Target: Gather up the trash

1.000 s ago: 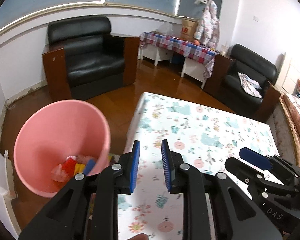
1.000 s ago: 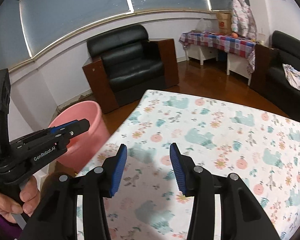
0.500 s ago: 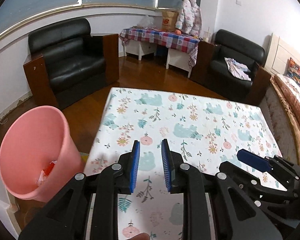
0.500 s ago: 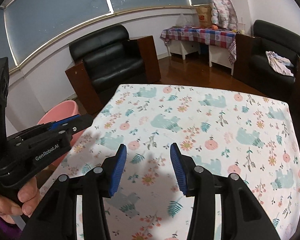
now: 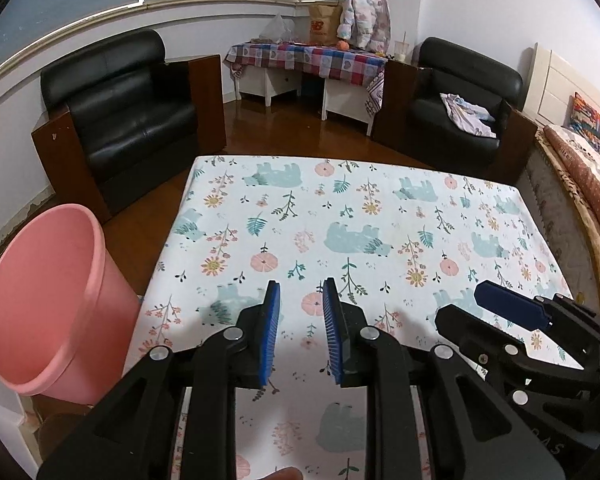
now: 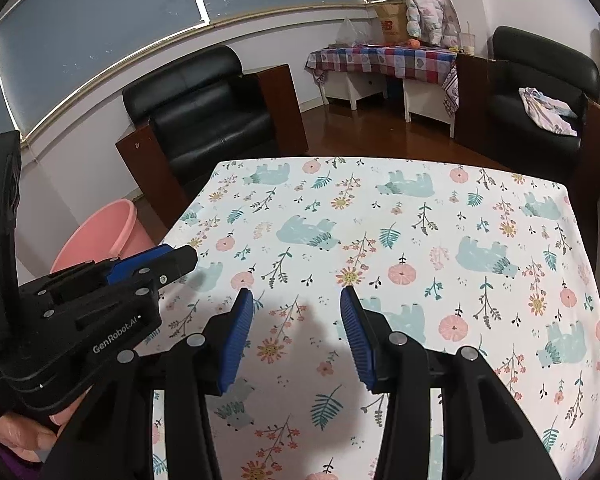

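Left of both empty, parted jaws: pink bin (image 5: pixel 48 300) beside table (image 5: pixel 380 208).

We see left gripper (image 5: pixel 300 332) over floral tablecloth (image 5: pixel 352 232), blue pads apart, nothing between. Pink bucket (image 5: pixel 56 300) just beside table's left edge. Our right gripper (image 5: pixel 512 320) enters at lower right.

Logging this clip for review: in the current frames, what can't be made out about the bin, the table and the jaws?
- Pink bin: contents hidden by its near wall in the left wrist view; in the right wrist view the left gripper covers it.
- Table: near edge hidden behind both grippers' bodies in both views.
- Right gripper: its far finger is hidden in the left wrist view.
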A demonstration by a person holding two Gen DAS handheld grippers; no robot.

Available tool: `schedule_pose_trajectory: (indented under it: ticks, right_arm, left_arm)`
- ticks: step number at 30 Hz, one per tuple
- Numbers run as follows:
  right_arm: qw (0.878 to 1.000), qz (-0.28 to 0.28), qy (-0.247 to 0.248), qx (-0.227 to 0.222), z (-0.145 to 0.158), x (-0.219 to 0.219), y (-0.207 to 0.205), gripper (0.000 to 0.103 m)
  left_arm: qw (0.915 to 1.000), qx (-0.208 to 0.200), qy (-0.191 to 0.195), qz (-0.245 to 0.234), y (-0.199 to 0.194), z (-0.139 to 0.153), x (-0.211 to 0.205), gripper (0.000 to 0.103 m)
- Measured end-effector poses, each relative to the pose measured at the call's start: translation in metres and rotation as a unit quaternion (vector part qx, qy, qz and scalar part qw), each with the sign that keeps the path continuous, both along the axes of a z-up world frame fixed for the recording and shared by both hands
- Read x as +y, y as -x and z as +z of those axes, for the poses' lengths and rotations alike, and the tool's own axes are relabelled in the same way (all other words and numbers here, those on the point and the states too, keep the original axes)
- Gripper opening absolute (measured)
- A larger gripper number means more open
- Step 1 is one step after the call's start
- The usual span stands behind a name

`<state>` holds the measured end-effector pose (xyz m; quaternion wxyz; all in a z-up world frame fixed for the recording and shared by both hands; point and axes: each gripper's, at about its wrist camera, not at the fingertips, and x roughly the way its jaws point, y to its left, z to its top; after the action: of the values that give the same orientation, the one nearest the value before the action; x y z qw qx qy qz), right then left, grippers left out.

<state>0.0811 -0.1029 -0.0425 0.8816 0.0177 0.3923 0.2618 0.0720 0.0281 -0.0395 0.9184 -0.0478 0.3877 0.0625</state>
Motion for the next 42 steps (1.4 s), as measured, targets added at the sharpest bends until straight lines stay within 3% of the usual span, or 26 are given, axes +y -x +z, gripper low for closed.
schedule_pose_trajectory:
  ticks: [29, 42]
  right_arm:
    - [1.0, -0.002, 0.005, 0.007, -0.009, 0.004, -0.001, 0.045]
    - [0.999, -0.033, 0.013, -0.018, -0.002, -0.009, 0.0, 0.046]
  left_arm:
    - [0.9999, 0.01, 0.002, 0.002, -0.005, -0.008, 0.003, 0.022]
    - [0.9997, 0.002, -0.005, -0.023, -0.01, -0.004, -0.013, 0.022]
